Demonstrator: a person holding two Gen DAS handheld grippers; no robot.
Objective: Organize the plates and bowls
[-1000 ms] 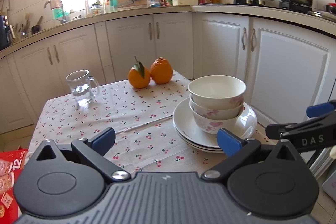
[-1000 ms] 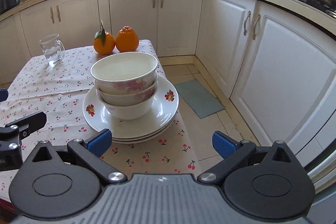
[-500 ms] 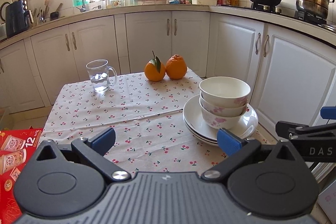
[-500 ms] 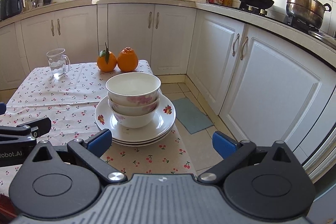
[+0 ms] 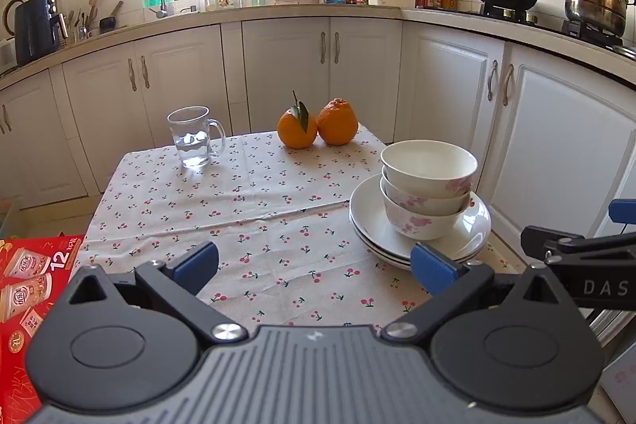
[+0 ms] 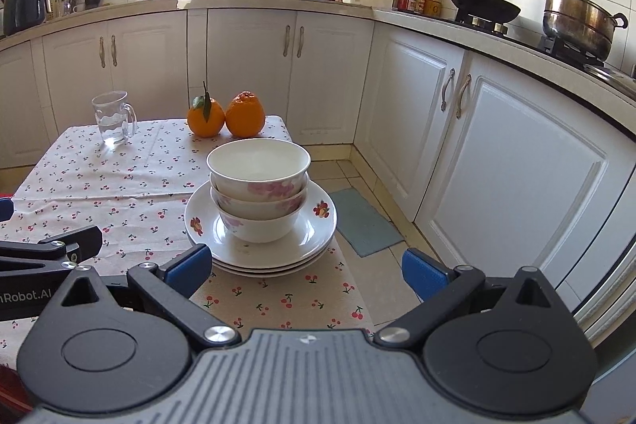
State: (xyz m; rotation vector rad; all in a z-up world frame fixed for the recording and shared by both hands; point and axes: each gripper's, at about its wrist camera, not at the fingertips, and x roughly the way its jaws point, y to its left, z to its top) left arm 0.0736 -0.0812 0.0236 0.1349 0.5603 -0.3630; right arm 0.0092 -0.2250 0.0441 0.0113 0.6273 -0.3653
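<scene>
While level, both grippers [image 5: 314, 267] [image 6: 306, 271] wide-jawed.

The left gripper [image 5: 314, 265] is held level and points forward, with its jaws spread wide and nothing between them. Its two blue pads [image 5: 198, 262] stand well apart, one at each side of the view. The right gripper [image 6: 306, 267] has the same pose: level, jaws wide, nothing between the blue pads [image 6: 422, 273]. The two grippers are side by side and near each other. In the left wrist view the right gripper shows at the right edge, and in the right wrist view the left gripper shows at the left edge.
</scene>
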